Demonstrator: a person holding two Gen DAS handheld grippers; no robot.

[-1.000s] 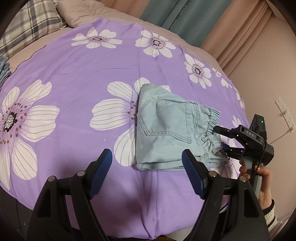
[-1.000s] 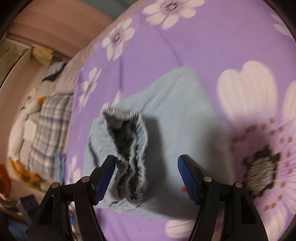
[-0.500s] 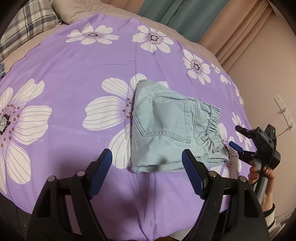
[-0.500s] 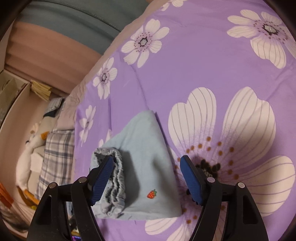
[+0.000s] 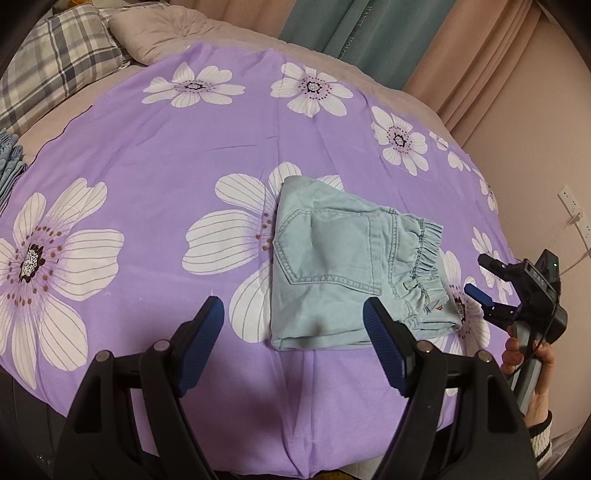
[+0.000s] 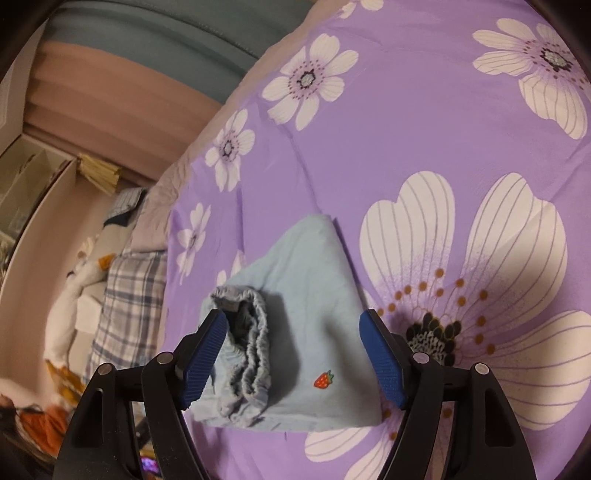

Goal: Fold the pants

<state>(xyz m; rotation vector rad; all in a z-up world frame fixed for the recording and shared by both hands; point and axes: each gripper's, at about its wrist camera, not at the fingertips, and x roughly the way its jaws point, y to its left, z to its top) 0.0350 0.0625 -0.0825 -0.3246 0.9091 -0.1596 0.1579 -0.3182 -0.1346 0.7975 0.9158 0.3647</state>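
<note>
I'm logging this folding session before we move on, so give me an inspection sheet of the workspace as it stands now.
Surface: purple flowered sheet on a bed, lightly creased.
Job's things: light blue pants folded into a compact stack, frilled waistband on top, lying free.
Clutter: plaid pillow, beige pillow, blue cloth at the sheet's edge.
Grippers: left gripper open, empty; right gripper open, empty, jaws just widened.
Cables: cord hanging from a wall socket.
Surroundings: teal and pink curtains.
</note>
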